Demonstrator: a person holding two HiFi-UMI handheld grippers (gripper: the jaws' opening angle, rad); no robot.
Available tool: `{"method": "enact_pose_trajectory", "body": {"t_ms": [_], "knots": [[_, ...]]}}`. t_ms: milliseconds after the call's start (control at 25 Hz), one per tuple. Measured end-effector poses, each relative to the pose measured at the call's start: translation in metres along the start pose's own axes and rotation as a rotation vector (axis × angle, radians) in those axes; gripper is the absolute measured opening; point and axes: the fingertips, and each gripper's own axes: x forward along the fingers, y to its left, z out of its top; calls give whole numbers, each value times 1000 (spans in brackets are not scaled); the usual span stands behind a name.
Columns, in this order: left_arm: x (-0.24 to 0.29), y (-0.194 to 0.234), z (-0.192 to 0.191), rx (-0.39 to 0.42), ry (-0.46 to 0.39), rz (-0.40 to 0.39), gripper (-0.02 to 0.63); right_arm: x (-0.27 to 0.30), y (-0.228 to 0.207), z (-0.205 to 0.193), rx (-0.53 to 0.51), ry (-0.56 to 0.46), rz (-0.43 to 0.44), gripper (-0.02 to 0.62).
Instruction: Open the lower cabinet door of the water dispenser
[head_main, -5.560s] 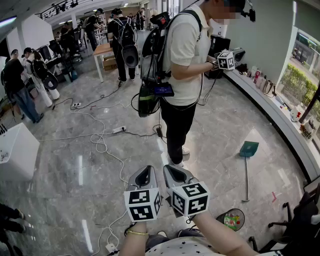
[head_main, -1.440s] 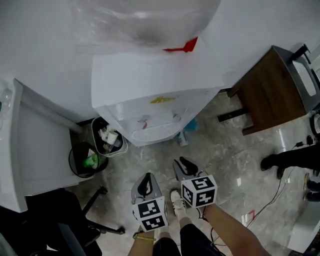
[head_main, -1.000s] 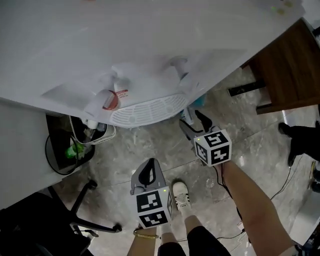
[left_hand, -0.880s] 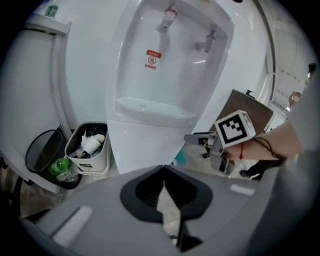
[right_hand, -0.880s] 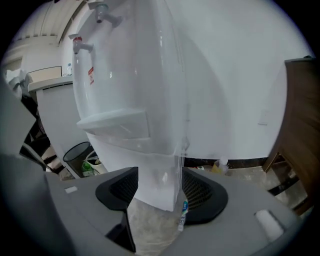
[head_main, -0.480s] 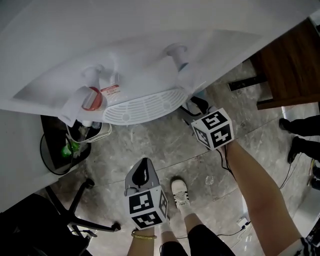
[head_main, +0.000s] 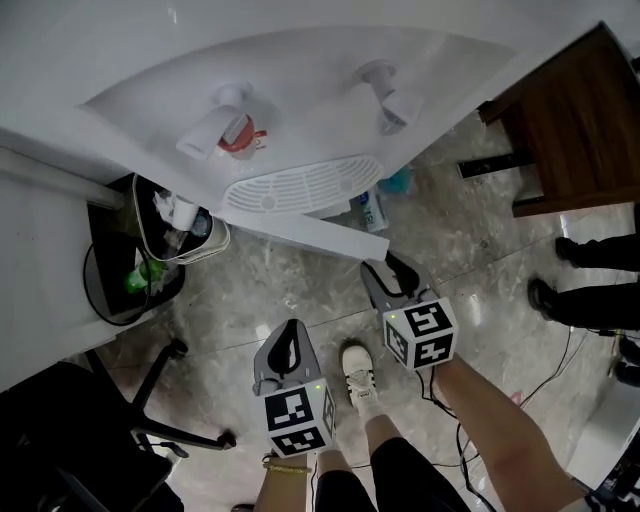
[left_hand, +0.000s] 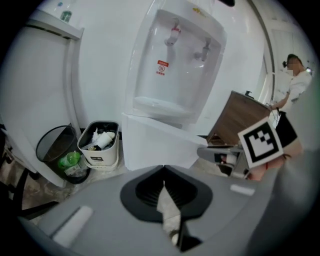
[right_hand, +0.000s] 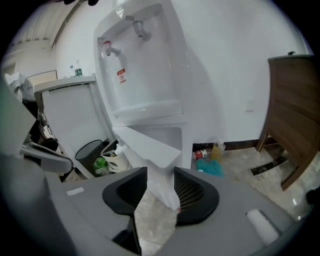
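Head view: the lower cabinet door (head_main: 320, 232) of the water dispenser (head_main: 300, 90) now juts out below the drip tray, where half a second ago none showed — opening has begun. The right gripper (head_main: 393, 278) is at its free edge.

Left gripper view: the left gripper (left_hand: 165, 172) has its jaws pressed together, empty. A white waste bin (left_hand: 99, 145) stands just beside the door's other end.

Right gripper view: the jaws are closing on the door's corner — bare floor lies ahead, and the wooden cabinet (right_hand: 295, 110) is well apart.
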Motion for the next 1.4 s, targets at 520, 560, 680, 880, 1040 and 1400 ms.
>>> {"method": "enact_pose_trajectory", "body": {"t_ms": [520,560,680,880,1040,1400], "knots": [[-74,72,-83,-94,46,75,8,-49,170,-69,214,61,92,104],[-77,77,-83,-100,43,80,8,-48,176,-70,208,64,100,101],[-82,87,-85,-105,41,89,8,-49,187,-73,195,74,107,90],[-87,83,-84,-96,48,73,8,-57,197,-70,167,99,155,-6],[-90,75,-82,-90,55,60,8,-67,199,-70,142,136,164,-6],[-91,69,-76,-87,58,53,8,-82,196,-73,136,153,144,-8]]}}
